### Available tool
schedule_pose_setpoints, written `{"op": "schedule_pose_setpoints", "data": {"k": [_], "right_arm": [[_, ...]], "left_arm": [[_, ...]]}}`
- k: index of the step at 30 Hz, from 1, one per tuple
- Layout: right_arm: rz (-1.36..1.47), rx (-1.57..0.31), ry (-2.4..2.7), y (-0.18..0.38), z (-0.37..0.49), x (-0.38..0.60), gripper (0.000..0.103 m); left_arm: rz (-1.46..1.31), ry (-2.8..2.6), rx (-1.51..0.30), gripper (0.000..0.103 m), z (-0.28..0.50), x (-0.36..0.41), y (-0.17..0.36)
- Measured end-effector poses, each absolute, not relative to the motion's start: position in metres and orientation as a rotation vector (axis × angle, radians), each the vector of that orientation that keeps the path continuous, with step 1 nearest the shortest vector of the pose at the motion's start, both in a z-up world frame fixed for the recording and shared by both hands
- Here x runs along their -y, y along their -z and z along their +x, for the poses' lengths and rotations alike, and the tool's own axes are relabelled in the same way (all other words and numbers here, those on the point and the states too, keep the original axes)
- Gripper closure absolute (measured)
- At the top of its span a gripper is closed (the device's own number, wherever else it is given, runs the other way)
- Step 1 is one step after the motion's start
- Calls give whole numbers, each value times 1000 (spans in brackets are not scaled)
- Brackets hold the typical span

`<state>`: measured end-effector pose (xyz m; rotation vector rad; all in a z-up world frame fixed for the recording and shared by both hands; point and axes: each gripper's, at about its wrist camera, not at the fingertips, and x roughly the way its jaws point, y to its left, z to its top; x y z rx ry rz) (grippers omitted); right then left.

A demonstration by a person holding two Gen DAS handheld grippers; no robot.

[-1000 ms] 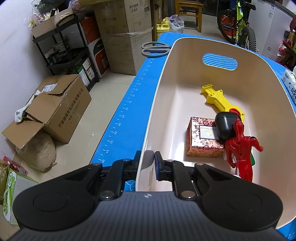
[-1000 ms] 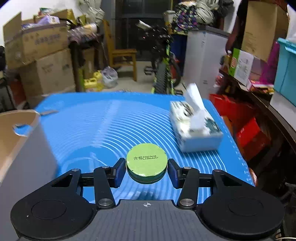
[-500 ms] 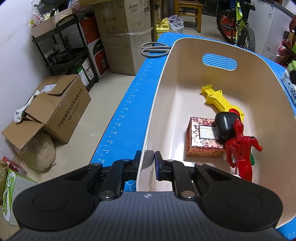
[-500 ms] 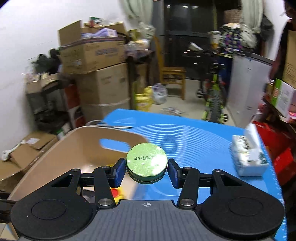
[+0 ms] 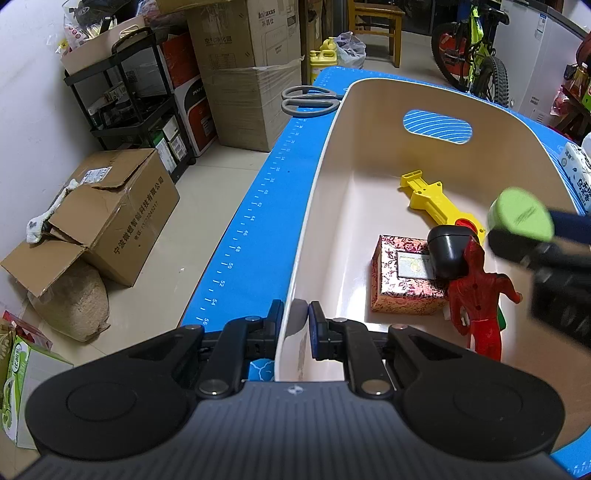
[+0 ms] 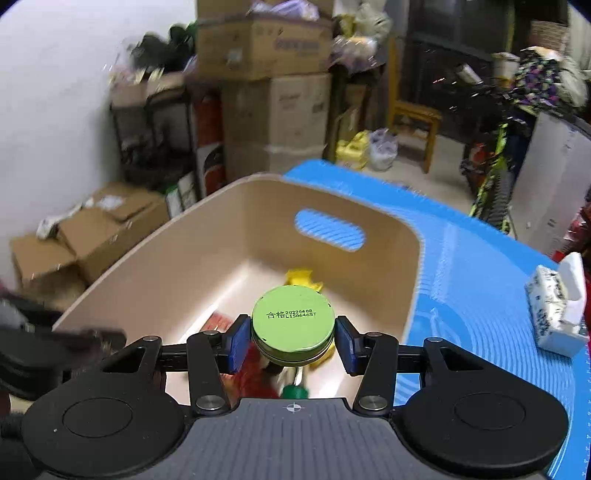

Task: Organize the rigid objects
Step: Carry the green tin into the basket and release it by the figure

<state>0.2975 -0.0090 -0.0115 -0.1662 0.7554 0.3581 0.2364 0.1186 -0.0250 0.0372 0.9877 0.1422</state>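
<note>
Gripping the near rim of a beige bin, the left gripper has its fingers closed on the wall. Over the bin, the right gripper clamps a round green tin, above a patterned box, yellow toy and red figure lying inside.

Household storage room or garage, judging by stacked cardboard boxes, a black shelving rack crammed with goods, a parked bicycle, a wooden chair, tiled floor and a blue-matted table.
</note>
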Motion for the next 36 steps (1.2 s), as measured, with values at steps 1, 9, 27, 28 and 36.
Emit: {"op": "schedule_pose_setpoints", "data": {"k": [1, 9, 27, 28, 36], "right_arm": [[-173, -767, -363, 14, 297, 6, 49], [-197, -807, -385, 26, 295, -4, 49], [-203, -809, -384, 29, 295, -1, 48], [-205, -809, -386, 29, 294, -1, 48], [-196, -802, -373, 27, 293, 0, 32]], "left_arm": [[38, -142, -988, 85, 236, -118, 25], [30, -140, -985, 85, 236, -119, 24], [40, -160, -958, 62, 236, -121, 23], [39, -158, -957, 62, 236, -121, 23], [40, -156, -955, 61, 236, -121, 23]]}}
